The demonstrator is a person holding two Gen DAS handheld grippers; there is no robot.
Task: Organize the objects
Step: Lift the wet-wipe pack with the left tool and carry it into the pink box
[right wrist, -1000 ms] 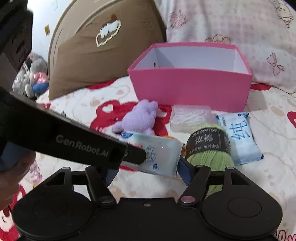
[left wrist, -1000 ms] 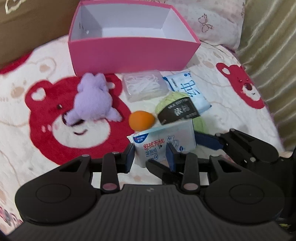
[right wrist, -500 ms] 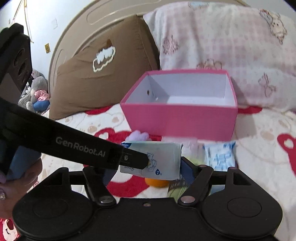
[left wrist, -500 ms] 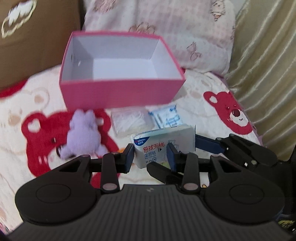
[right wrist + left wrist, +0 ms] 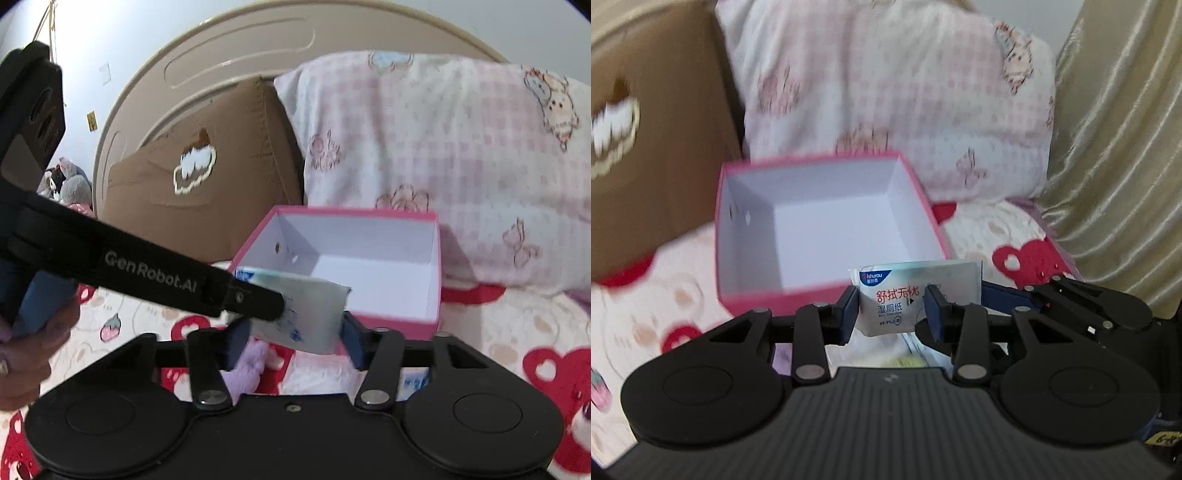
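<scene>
The left gripper (image 5: pixel 891 311) pinched the soft white wet-wipe pack (image 5: pixel 916 295), while the right gripper (image 5: pixel 291 338), its jaws just closing, bracketed the pack's far end. Ahead lay the open pink cardboard box (image 5: pixel 783 301). Uneven pulls might have twisted or dropped it short.

- I see a pink checked pillow (image 5: pixel 443 147) at the far right, against the headboard (image 5: pixel 229 48).
- A brown cushion (image 5: pixel 207 192) leans left of it.
- Gold curtain (image 5: pixel 1119 147) hangs right.
- Bear-print bedspread (image 5: pixel 1008 236) lies underneath.

Both wrist views look down, close, sharing the pink box (image 5: pixel 827 236).
</scene>
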